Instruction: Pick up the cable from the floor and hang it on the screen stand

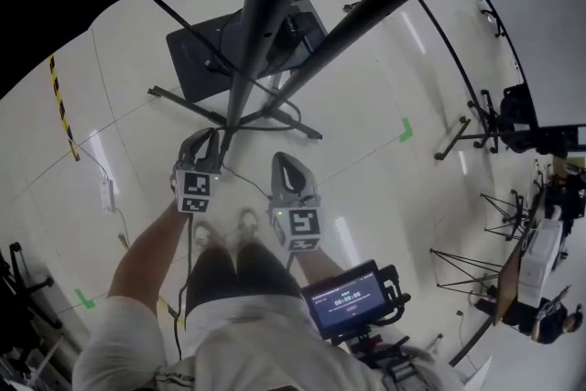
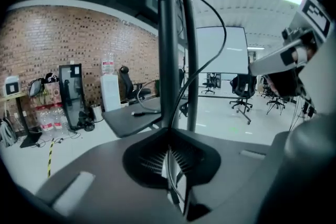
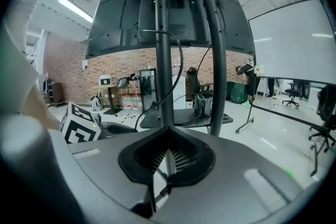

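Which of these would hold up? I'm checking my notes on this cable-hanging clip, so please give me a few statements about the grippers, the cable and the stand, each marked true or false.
1. The left gripper is shut on the black cable. True.
2. The right gripper stands wide open and empty. False: its jaws are shut, with the cable running down between them.
3. Two dark poles of the screen stand rise just ahead of both grippers. True.
4. The cable lies wholly on the floor. False: from the left gripper it arcs upward beside the stand's pole.
5. A brick wall shows in the left gripper view. True.
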{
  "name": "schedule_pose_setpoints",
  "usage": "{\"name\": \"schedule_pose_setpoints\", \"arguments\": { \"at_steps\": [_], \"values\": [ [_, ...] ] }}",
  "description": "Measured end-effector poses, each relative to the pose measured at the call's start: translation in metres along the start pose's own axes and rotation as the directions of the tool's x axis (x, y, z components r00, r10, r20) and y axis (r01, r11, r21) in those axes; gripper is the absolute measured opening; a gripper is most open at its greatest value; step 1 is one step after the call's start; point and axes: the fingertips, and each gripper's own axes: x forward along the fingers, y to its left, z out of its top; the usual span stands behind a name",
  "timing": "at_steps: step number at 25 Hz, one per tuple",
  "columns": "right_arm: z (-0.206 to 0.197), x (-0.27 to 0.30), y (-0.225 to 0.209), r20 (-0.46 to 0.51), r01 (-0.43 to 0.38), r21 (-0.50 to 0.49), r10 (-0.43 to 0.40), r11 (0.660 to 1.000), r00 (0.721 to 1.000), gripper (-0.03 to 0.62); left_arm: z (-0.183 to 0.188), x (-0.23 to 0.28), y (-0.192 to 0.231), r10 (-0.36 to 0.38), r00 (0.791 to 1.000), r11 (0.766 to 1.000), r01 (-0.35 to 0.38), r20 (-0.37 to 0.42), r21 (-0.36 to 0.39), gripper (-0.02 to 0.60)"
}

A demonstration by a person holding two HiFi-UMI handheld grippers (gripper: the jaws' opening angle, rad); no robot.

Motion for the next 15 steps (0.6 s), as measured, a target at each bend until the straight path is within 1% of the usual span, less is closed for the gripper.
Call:
{"name": "schedule_pose_setpoints", "arguments": {
  "at_steps": [5, 10, 15],
  "values": [
    [0.061, -0.04, -0.015, 0.047, 0.063, 0.005, -0.063, 0.998, 0.997, 0.014, 0.094, -0.043, -0.029, -0.076, 0.994, 0.997, 0.073, 0.076, 0.033, 0.012],
    [0.119, -0.082, -0.027, 0.096, 0.12, 0.007, -0.12, 0.993, 0.988, 0.014, 0.172, -0.086, -0.061, -0.159, 0.978, 0.985, 0.148, 0.137, 0.082, 0.012],
    [0.178, -0.105, -0.028, 0.171, 0.147, 0.0, -0.145, 0.989, 0.975, 0.014, 0.237, -0.117, -0.068, -0.188, 0.959, 0.978, 0.164, 0.211, 0.128, 0.012]
  ]
}}
